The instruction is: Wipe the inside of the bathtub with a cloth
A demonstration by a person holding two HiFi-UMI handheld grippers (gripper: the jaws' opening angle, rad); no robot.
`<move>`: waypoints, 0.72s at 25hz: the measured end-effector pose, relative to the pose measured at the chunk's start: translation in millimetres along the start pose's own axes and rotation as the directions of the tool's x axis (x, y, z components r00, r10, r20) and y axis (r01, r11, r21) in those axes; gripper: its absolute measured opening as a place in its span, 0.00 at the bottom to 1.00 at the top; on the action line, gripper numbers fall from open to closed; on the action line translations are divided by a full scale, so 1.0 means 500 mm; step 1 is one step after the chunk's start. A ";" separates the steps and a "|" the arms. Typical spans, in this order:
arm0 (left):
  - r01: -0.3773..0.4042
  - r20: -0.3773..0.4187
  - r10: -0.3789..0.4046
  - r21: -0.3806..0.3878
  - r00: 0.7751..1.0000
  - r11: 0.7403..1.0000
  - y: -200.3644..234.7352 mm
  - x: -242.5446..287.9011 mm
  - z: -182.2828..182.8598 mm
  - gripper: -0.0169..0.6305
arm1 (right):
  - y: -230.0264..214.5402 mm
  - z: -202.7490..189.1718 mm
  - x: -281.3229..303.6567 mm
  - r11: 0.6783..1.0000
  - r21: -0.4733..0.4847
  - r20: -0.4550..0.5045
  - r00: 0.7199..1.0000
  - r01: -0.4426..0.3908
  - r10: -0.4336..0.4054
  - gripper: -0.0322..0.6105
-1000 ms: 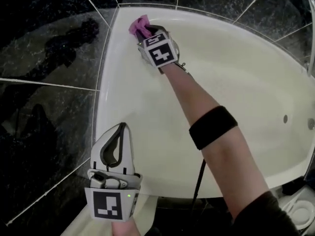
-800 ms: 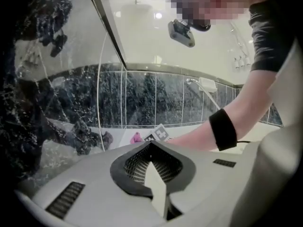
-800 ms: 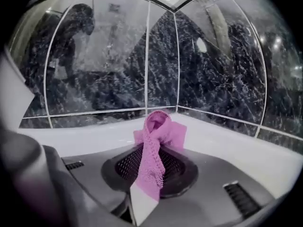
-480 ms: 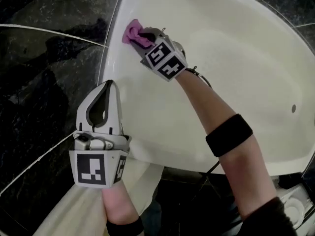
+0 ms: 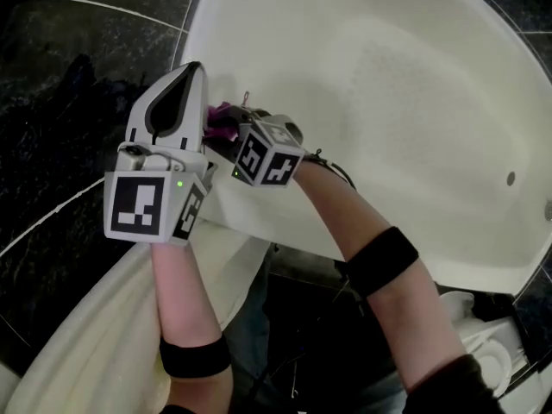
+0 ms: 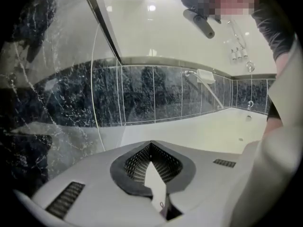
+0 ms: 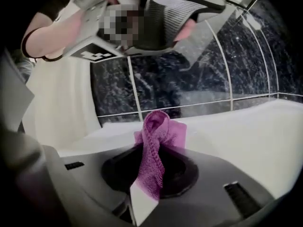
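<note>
Magenta cloth (image 5: 221, 119) clenched in right claw (image 5: 228, 129), at near-left inner wall of bathtub (image 5: 388, 93), just below rim. Left claw (image 5: 179, 89) closed, empty, just beside. Mid-wipe, by the look. Next, likely: sweep on along the wall, keeping cloth pressed.

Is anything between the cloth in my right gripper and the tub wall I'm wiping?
Nothing visible lies between the pink cloth and the tub wall. The empty left gripper hangs close above the cloth.
</note>
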State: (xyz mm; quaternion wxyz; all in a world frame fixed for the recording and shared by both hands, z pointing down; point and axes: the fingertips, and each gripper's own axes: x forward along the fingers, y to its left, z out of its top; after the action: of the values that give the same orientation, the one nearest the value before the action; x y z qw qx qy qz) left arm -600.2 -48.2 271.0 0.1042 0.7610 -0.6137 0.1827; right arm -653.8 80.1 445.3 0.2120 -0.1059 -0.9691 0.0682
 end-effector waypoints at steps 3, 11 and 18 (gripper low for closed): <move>0.000 -0.007 0.000 -0.002 1.000 1.000 -0.009 -0.002 -0.006 0.02 | 0.092 -0.023 -0.002 0.996 -0.003 -0.003 0.996 -0.093 0.093 0.21; -0.004 -0.018 0.004 0.002 1.000 1.000 -0.015 -0.006 -0.001 0.02 | 0.206 -0.063 -0.049 0.941 0.048 -0.027 0.942 -0.334 0.335 0.21; 0.028 0.025 -0.028 0.009 0.999 1.000 0.002 0.069 0.015 0.02 | -0.424 -0.140 -0.286 0.809 0.266 -0.027 0.843 0.524 -0.537 0.22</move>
State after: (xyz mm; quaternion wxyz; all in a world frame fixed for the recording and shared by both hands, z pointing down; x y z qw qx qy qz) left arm -594.1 -82.3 277.8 0.0956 0.7723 -0.6033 0.1743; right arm -534.5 -152.3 489.4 0.2108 0.1995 -0.9471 0.1367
